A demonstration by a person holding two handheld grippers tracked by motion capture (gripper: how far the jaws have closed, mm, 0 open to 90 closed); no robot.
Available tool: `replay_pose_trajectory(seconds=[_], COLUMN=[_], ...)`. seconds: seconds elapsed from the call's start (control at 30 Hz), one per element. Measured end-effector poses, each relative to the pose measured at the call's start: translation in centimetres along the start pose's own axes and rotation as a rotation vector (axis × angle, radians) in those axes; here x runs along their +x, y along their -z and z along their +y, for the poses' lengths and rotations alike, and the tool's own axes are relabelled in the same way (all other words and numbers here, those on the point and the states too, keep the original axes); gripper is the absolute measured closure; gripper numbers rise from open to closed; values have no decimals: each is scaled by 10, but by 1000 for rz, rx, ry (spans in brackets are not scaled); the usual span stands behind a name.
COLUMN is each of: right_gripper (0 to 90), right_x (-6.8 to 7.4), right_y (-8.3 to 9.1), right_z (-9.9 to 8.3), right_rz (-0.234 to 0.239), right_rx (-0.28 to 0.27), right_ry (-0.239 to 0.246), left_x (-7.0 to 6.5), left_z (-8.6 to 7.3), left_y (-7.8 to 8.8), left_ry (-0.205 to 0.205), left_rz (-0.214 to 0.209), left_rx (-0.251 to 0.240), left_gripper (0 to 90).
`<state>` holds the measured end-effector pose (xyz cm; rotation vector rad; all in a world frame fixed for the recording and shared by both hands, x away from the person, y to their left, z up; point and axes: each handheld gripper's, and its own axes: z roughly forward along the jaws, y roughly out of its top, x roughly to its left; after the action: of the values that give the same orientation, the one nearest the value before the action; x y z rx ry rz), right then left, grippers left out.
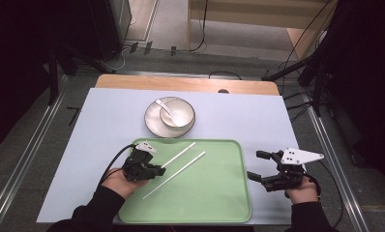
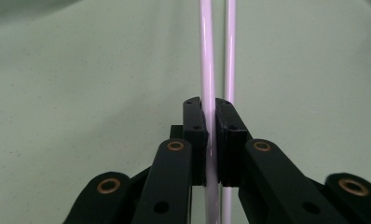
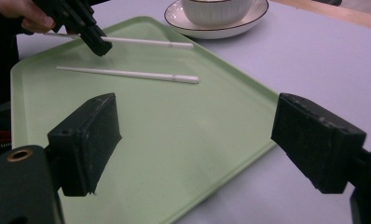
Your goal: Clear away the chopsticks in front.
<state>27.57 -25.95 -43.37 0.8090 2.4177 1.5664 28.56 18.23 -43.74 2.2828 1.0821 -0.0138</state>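
Two white chopsticks are at a green tray (image 1: 219,193). My left gripper (image 1: 160,169) is shut on the near end of one chopstick (image 1: 180,154), which points toward the tray's far edge. In the left gripper view the jaws (image 2: 210,105) pinch this chopstick (image 2: 207,60), and the other chopstick (image 2: 230,56) runs beside it. That second chopstick (image 1: 176,174) lies loose on the tray. My right gripper (image 1: 256,166) stands open at the tray's right edge, nothing between its fingers. The right gripper view shows its gripper (image 3: 193,135) wide over the tray (image 3: 174,140), with the left gripper (image 3: 97,44) farther off.
A white plate (image 1: 152,123) holding a bowl (image 1: 178,116) and a spoon (image 1: 162,106) stands just beyond the tray on the pale blue table cover (image 1: 258,121). The table's wooden far edge (image 1: 185,83) lies behind it. Cables trail from both grippers.
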Motion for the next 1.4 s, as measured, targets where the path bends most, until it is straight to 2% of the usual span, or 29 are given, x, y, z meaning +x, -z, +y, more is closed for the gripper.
replay_pose_trajectory(seconds=[0.13,0.17,0.5,0.53,0.57,0.83,1.0,1.17,1.23,1.27,1.3,1.4], right_gripper=[157,156,157,157,157,157,157,157,157,157,157,157], right_x=[-2,-2,-4,-6,-7,-7,-7,-5,-4,-4,-3,-3], right_y=[0,0,4,3,2,-2,0,2,3,3,4,4], right_z=[-1,-1,-4,-4,-4,-2,-3,-3,-3,-3,-3,-3], right_rz=[-2,-3,-5,-4,0,13,7,4,5,5,3,0], right_rx=[-4,-4,-8,-11,-9,-4,-2,-6,-5,-5,-9,-8], right_ry=[-4,-6,-10,-15,-16,-2,-3,0,1,1,2,3], left_x=[0,0,1,1,1,-3,-3,1,1,1,1,-2], left_z=[1,1,5,6,7,9,8,7,8,8,9,9], left_y=[-10,-12,-17,-19,-19,-21,-21,-15,-9,-9,-3,6], left_ry=[-6,-9,15,36,39,22,-8,-6,-5,-5,-19,-56], left_rz=[-4,6,-2,-7,-10,-1,-10,-21,-55,-55,-71,-93], left_rx=[30,41,20,14,15,10,-5,-24,-44,-44,-79,-103], left_gripper=[853,853,848,845,841,808,729,626,535,479,444,363])
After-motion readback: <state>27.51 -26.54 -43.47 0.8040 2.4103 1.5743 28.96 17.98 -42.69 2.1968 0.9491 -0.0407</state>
